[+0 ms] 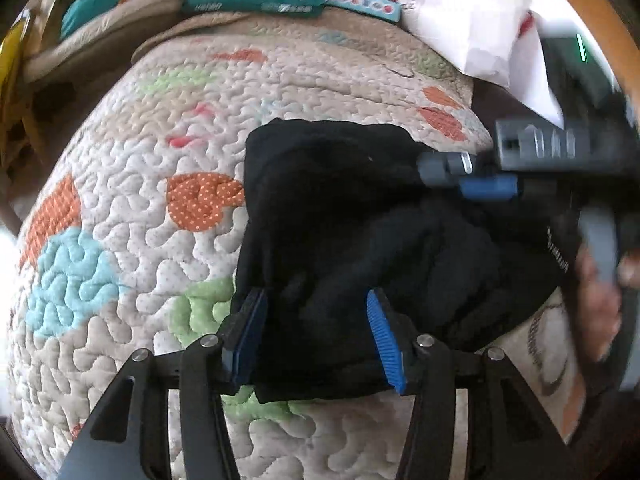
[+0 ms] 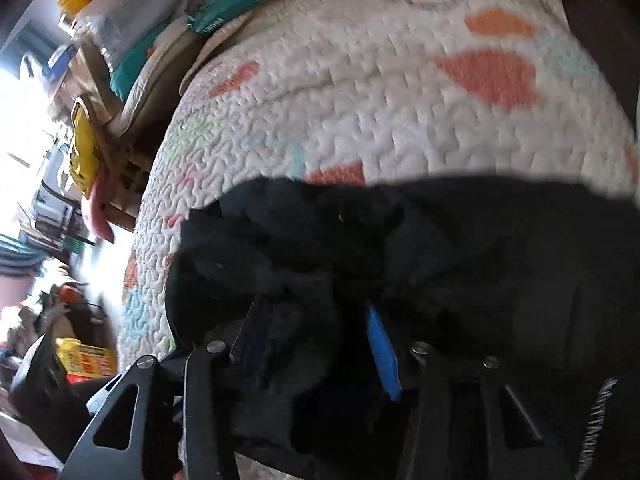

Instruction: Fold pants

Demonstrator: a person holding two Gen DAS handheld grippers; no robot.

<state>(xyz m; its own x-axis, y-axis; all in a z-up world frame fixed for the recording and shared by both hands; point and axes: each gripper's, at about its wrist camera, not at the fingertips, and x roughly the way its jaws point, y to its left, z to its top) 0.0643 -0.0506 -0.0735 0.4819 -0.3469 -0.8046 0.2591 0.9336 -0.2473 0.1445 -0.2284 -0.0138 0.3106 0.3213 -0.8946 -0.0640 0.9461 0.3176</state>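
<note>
Left claw (image 1: 316, 336): two blue-padded fingers at 6 o'clock in the left wrist view, spread wide, with black cloth lying between them; the pads do not press together, so the claw is released around the fabric rather than pinching it.

Pants (image 1: 360, 232): black, bunched in a rough heap, running from the left claw up toward 12 o'clock and out to 3 o'clock. They lie on the quilt (image 1: 140, 200), a cream stitched cover with orange, teal and green patches.

Right claw (image 1: 476, 184): enters the left view at 3 o'clock, blurred, blue pad at the pants' upper right edge. In the right wrist view the right claw (image 2: 316, 344) sits at 6 o'clock, buried in the pants (image 2: 460, 248); one blue pad (image 2: 382, 352) shows, the other finger is hidden by cloth. Fabric fills the gap; grip cannot be told.

Hand (image 1: 600, 288): at 4 o'clock in the left view, on the right tool's handle.

Packets (image 1: 256, 0): teal, beyond the quilt at 12 o'clock.
</note>
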